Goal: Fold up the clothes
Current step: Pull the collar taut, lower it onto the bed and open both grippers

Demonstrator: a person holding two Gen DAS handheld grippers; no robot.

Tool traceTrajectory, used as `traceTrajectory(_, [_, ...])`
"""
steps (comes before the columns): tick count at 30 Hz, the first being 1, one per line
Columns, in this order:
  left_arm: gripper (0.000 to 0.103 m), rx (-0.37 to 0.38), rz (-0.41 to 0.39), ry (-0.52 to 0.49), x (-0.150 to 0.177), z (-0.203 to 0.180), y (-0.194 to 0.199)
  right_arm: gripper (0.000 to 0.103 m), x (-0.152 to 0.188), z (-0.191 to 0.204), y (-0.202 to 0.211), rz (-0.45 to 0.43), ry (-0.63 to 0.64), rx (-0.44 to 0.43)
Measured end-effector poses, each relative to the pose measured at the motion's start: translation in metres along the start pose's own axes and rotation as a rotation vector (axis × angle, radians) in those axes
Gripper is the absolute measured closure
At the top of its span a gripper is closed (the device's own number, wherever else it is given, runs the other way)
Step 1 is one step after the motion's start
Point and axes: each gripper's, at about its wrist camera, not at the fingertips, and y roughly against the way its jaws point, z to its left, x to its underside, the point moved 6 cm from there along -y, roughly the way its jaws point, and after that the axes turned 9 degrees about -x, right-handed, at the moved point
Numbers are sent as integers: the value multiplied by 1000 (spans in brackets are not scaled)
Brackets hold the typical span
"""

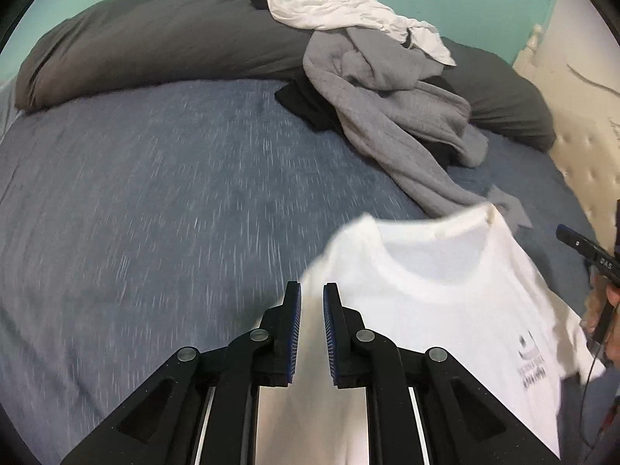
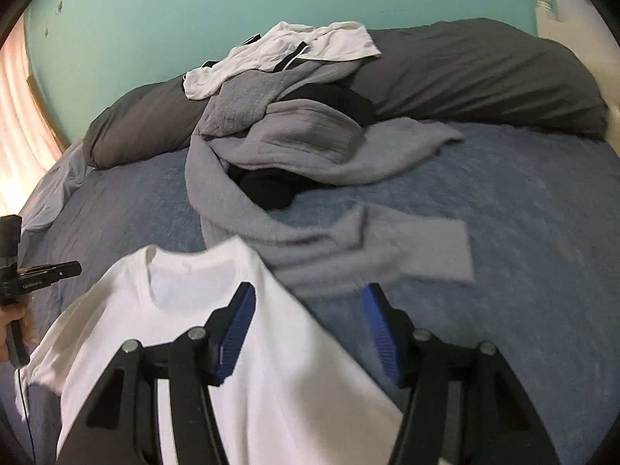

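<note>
white T-shirt [image 1: 445, 310] | between left gripper [image 1: 312, 333] jaws, unpinched | bed [image 1: 155, 201]

White T-shirt [image 1: 445, 310]: lower hem cut off by the bottom edge in both views; the outline is smeared by motion blur. The small chest print [image 1: 533, 360] is too blurred to read.

Black garment [image 2: 267, 190]: mostly buried under the grey garment [image 2: 310, 143]; its type cannot be told.

Bed cover [image 1: 155, 213]: texture streaked by blur.

Right tongs [image 1: 589, 252]: only a tip shows at the left-wrist view's right edge.

Dark pillows [image 2: 484, 73]: partly covered by the clothes pile.
</note>
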Motion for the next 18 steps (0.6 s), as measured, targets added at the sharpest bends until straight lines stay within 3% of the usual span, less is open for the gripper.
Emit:
traceTrajectory(11, [88, 41, 55, 8, 123, -10, 61, 44, 88, -85, 126, 61, -111, 115])
traceTrajectory(18, [85, 53, 66, 27, 181, -22, 83, 44, 151, -99, 184, 81, -145, 135])
